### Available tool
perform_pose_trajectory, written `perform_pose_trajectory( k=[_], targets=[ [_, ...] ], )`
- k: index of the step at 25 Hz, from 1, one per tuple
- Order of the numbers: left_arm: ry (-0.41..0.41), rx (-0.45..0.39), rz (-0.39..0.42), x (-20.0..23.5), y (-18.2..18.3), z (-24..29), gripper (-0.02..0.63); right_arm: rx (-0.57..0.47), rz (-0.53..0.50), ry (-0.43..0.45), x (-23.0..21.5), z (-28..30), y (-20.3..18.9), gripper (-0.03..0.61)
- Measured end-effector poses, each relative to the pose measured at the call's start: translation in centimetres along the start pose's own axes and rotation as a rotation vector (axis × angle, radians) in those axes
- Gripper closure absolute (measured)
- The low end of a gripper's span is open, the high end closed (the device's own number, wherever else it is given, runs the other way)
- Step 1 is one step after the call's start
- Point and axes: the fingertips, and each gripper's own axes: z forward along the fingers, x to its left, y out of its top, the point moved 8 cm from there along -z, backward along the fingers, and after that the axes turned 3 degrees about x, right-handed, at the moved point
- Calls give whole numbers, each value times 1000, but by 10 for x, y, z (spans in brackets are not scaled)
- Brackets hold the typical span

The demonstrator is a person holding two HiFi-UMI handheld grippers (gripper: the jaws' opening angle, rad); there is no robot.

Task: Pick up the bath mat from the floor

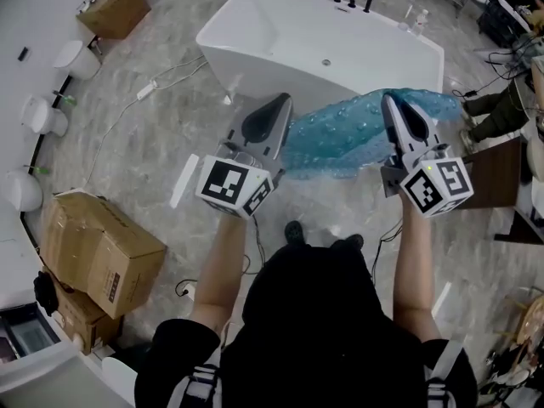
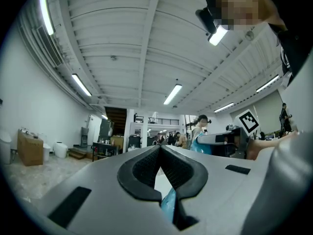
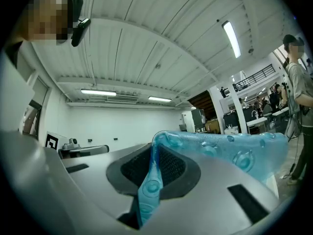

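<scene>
The bath mat (image 1: 344, 134) is a translucent blue sheet with round bumps, held up off the floor between both grippers and sagging a little in the middle. My left gripper (image 1: 280, 102) is shut on its left edge; a sliver of blue mat (image 2: 168, 204) shows pinched between the black pads. My right gripper (image 1: 393, 102) is shut on the right edge. In the right gripper view the mat (image 3: 230, 148) runs out of the pads to the right, and both gripper views point up at the ceiling.
A white bathtub (image 1: 255, 19) with black taps stands just beyond the grippers. Cardboard boxes (image 1: 98, 249) sit at the left near a curved counter. A cable (image 1: 119, 113) trails over the marble floor. A dark desk (image 1: 501, 177) and a seated person (image 1: 501, 109) are at the right.
</scene>
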Motion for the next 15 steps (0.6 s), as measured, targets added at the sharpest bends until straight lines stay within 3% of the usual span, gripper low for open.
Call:
perform_pose_trajectory(
  k=[15],
  targets=[
    [-4, 27, 5, 1, -6, 2, 601, 21, -63, -53, 7, -25, -2, 543]
  ],
)
